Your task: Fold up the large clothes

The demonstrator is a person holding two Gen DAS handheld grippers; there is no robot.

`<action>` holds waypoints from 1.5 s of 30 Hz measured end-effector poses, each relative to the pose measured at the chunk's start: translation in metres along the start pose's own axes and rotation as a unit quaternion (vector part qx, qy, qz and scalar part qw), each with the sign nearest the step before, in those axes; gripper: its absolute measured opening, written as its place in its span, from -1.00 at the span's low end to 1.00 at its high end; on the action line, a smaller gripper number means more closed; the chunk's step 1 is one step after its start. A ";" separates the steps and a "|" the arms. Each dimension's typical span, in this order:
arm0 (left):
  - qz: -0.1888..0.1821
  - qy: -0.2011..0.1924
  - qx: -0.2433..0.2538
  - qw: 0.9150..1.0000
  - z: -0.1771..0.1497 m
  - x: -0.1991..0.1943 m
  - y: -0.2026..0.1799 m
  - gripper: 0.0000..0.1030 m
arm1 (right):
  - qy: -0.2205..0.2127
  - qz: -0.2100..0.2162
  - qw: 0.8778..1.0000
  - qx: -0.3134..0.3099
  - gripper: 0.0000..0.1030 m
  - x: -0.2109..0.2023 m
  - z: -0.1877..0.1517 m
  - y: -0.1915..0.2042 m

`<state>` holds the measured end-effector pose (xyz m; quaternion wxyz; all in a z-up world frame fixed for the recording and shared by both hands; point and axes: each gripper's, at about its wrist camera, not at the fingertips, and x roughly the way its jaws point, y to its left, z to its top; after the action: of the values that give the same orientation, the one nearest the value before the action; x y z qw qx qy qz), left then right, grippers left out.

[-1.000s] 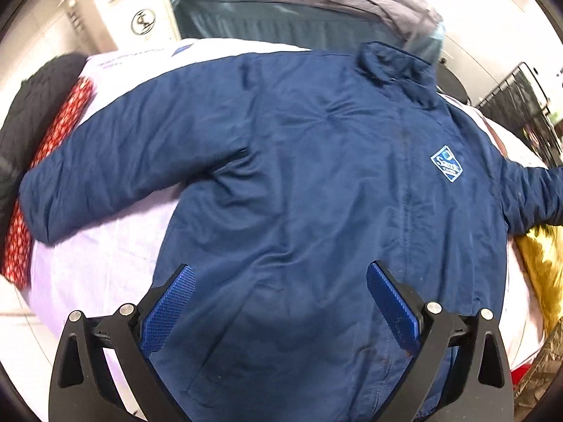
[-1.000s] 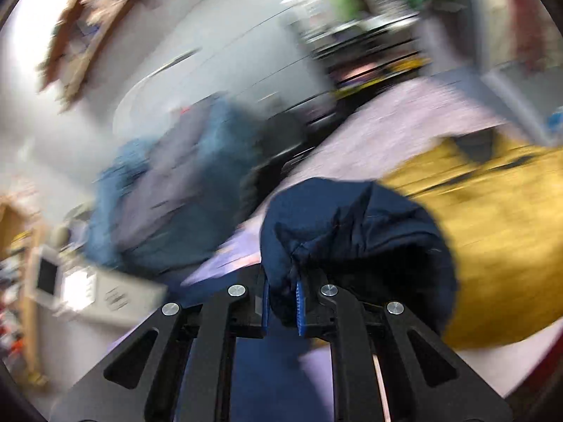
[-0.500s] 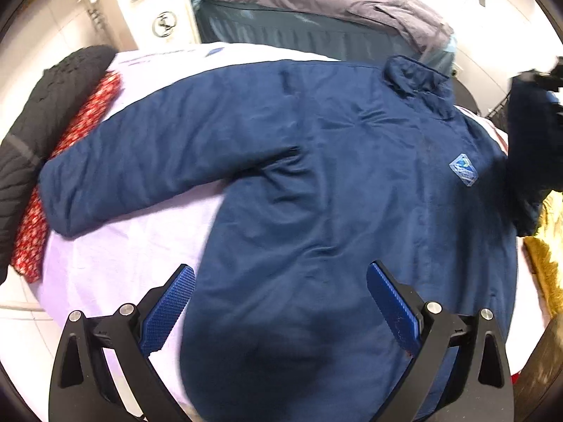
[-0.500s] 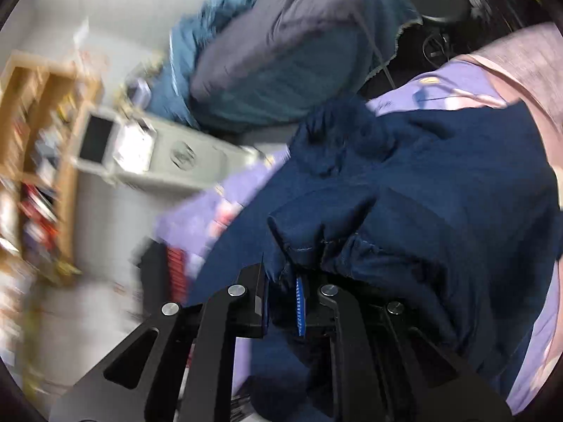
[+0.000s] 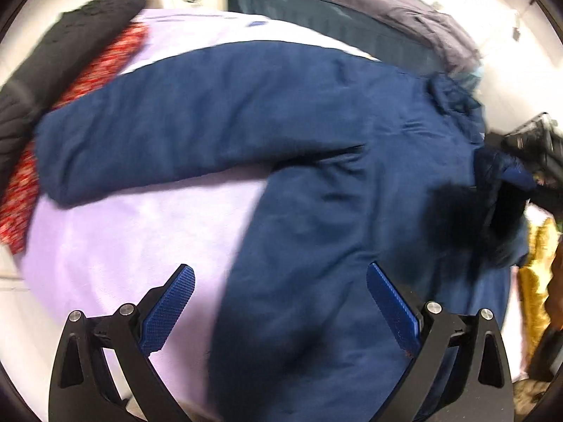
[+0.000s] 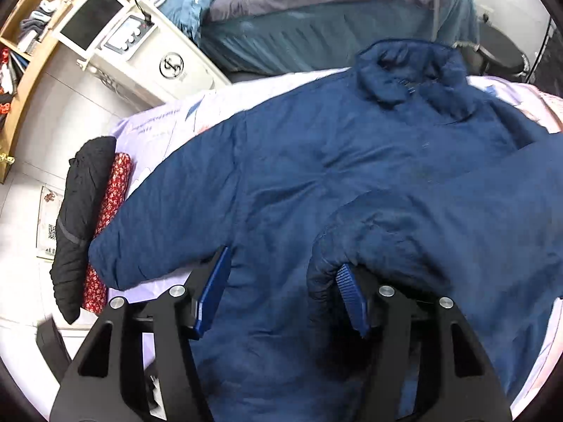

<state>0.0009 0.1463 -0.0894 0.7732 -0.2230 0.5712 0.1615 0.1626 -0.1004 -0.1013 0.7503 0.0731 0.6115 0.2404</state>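
Note:
A large navy jacket [image 5: 316,161] lies front up on a lilac sheet [image 5: 116,246], its left sleeve [image 5: 158,133] stretched out to the left. In the right wrist view the other sleeve [image 6: 457,218] is folded across the jacket's chest [image 6: 299,161]. Its cuff [image 6: 327,246] rests against the right finger of my right gripper [image 6: 283,260], whose jaws are opening and no longer pinch it. My left gripper [image 5: 278,302] hovers open over the jacket's lower left edge with nothing between its fingers.
A folded black garment [image 6: 81,211] and a red patterned one [image 6: 112,211] lie at the sheet's left end. A yellow garment [image 5: 535,281] sits at the right. Behind stand a white machine [image 6: 169,66] and a heap of grey and blue bedding [image 6: 334,7].
My right gripper carried the sleeve cuff from the right side over onto the jacket's front, and its jaws have parted. My left gripper slid left along the jacket's lower edge, still open.

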 end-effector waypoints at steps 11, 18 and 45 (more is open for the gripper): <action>-0.102 0.021 0.058 0.993 0.049 0.023 -0.111 0.87 | -0.041 0.206 0.970 0.120 0.55 -0.058 -0.043 -0.091; -0.122 0.090 0.090 0.984 0.043 0.080 -0.160 0.83 | -0.061 0.044 0.970 0.233 0.55 -0.071 -0.091 -0.188; 0.099 0.054 0.255 0.960 0.116 0.137 -0.221 0.22 | -0.043 -0.165 0.977 0.126 0.54 -0.073 -0.105 -0.238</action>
<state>0.2471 0.0198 -0.1558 0.7526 0.0312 0.6536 0.0739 0.1172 -0.3606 -0.1584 0.7902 0.0759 0.6074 0.0310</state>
